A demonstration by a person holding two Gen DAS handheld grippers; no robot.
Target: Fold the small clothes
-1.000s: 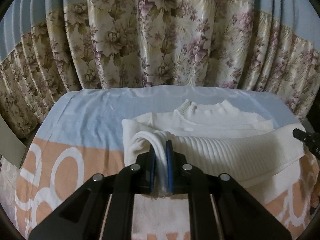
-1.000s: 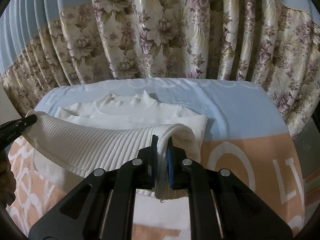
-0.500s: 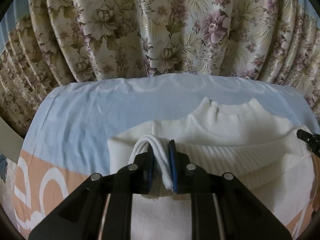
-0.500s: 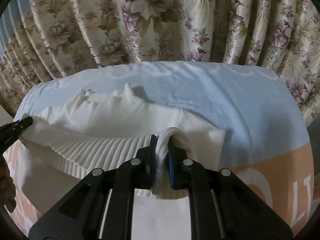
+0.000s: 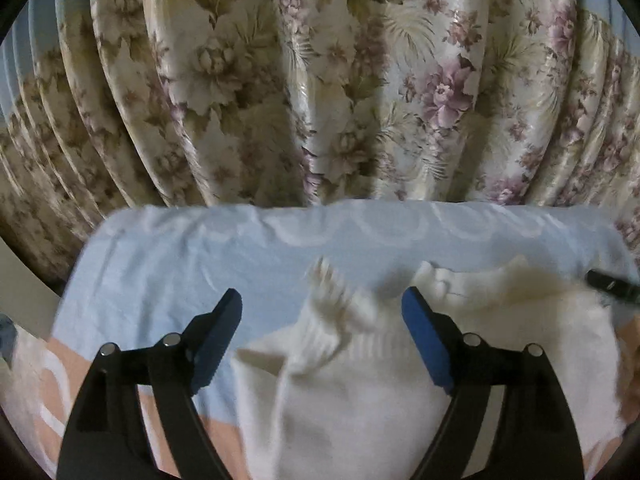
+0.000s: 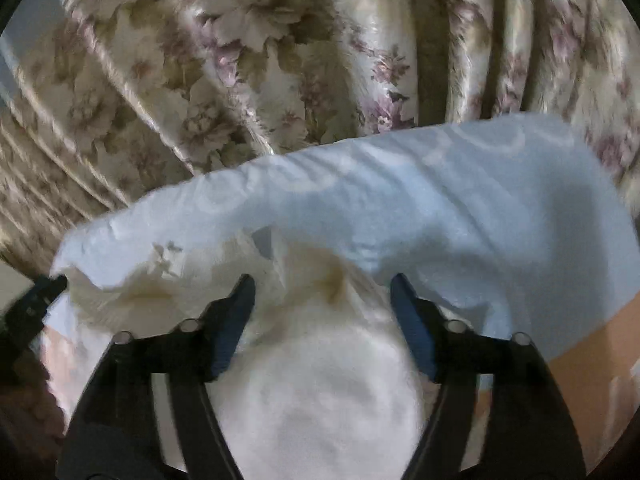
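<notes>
A white knit sweater (image 5: 360, 392) lies folded on a bed cover of pale blue and peach (image 5: 192, 264). Its ribbed hem, blurred by motion, drops between the wide-apart jaws of my left gripper (image 5: 322, 312), which are opening; the pads no longer touch the cloth. In the right wrist view the same sweater (image 6: 320, 392) spreads beneath my right gripper (image 6: 322, 296), whose jaws are opening too, with the cloth lying loose between them. Each gripper's black tip shows at the edge of the other's view: the right one (image 5: 608, 284) and the left one (image 6: 40, 292).
A flowered curtain (image 5: 320, 80) hangs right behind the bed's far edge. Bare blue cover (image 6: 480, 220) stretches beyond and to the right of the sweater. The peach part of the cover (image 6: 592, 340) lies nearer to me.
Both grippers carried the hem forward over the sweater toward the collar, then let it go; their jaws went from shut on the cloth to wide apart. The right gripper also rolled.
</notes>
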